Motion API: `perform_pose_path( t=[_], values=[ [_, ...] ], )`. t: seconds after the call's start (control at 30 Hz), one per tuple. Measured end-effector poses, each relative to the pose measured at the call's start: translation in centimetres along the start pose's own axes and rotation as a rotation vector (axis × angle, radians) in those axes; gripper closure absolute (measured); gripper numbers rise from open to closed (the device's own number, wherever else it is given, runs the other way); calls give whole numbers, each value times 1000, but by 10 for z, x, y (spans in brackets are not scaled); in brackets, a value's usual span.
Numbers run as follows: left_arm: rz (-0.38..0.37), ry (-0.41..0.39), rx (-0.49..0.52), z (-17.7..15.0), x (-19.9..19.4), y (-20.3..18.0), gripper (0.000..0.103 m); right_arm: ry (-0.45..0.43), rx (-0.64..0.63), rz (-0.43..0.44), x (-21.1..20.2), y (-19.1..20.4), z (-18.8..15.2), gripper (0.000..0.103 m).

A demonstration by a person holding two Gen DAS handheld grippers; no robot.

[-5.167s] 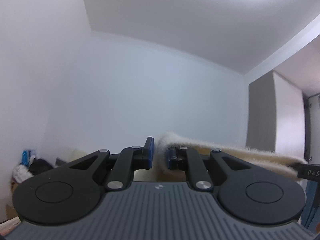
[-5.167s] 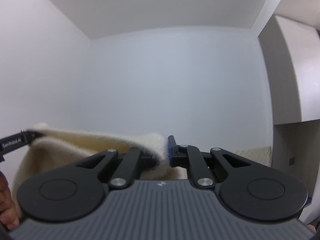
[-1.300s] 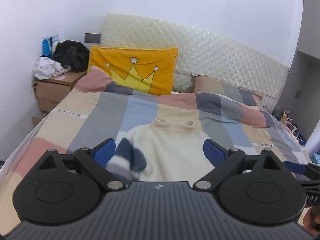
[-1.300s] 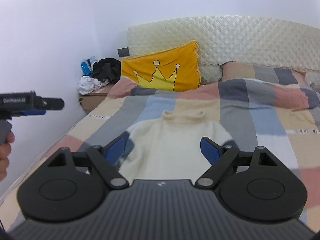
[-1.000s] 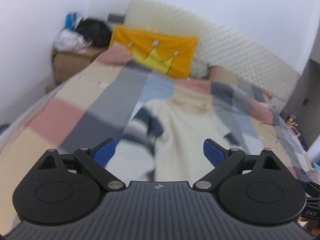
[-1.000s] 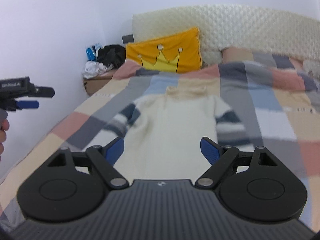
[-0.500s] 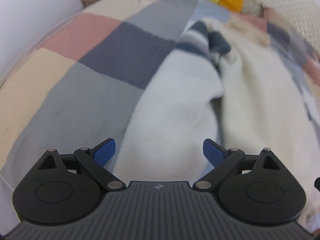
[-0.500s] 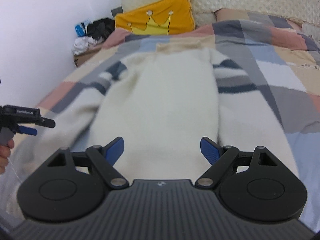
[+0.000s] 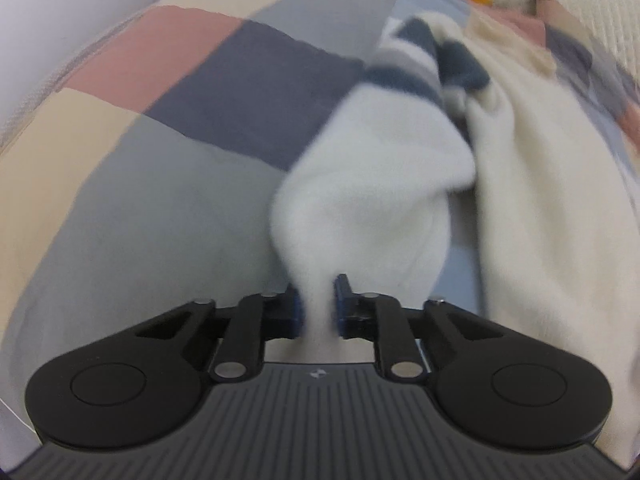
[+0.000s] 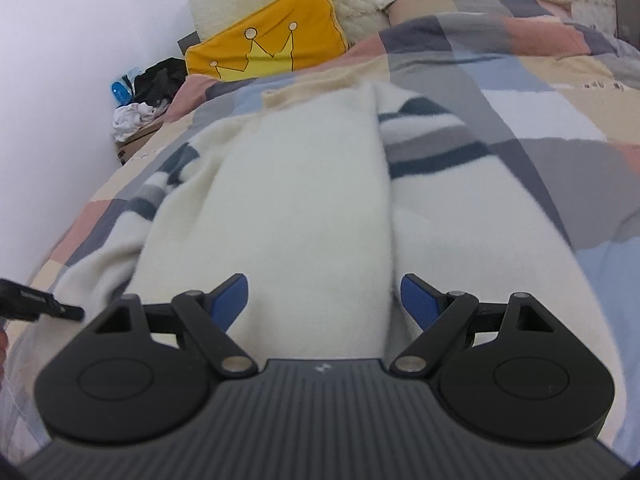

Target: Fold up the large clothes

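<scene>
Cream sweater (image 10: 304, 200), patchwork bedspread (image 9: 132, 168), white wall (image 10: 60, 40)

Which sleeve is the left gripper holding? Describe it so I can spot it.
On the patchwork bed, find the cream sweater lying below the yellow crown pillow. The left gripper pinches its nightstand-side sleeve, white at the end with navy and grey stripes higher up.
</scene>
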State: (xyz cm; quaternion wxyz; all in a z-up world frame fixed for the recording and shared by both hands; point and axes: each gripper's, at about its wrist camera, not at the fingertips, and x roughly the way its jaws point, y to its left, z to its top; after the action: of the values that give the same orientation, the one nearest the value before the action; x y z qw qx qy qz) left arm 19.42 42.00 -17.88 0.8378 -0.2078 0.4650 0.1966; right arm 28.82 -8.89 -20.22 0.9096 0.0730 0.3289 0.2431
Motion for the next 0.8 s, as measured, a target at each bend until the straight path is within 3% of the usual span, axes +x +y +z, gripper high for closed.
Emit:
perform_pose_path(
  t=[0.17, 0.3, 0.47, 0.67, 0.8],
  values=[
    [64, -89, -28, 45, -25, 35, 88, 0, -38, 0, -3, 17, -9, 18],
    [161, -184, -83, 106, -45, 76, 89, 18, -129, 1, 3, 39, -18, 18],
    [217, -278, -104, 181, -53, 101, 90, -5, -178, -17, 6, 58, -18, 18],
    [289, -338, -92, 250, -37, 120, 90, -53, -204, -49, 14, 72, -9, 18],
    [343, -311, -83, 276, 5, 133, 90, -37, -189, -63, 24, 71, -7, 18]
  ],
)
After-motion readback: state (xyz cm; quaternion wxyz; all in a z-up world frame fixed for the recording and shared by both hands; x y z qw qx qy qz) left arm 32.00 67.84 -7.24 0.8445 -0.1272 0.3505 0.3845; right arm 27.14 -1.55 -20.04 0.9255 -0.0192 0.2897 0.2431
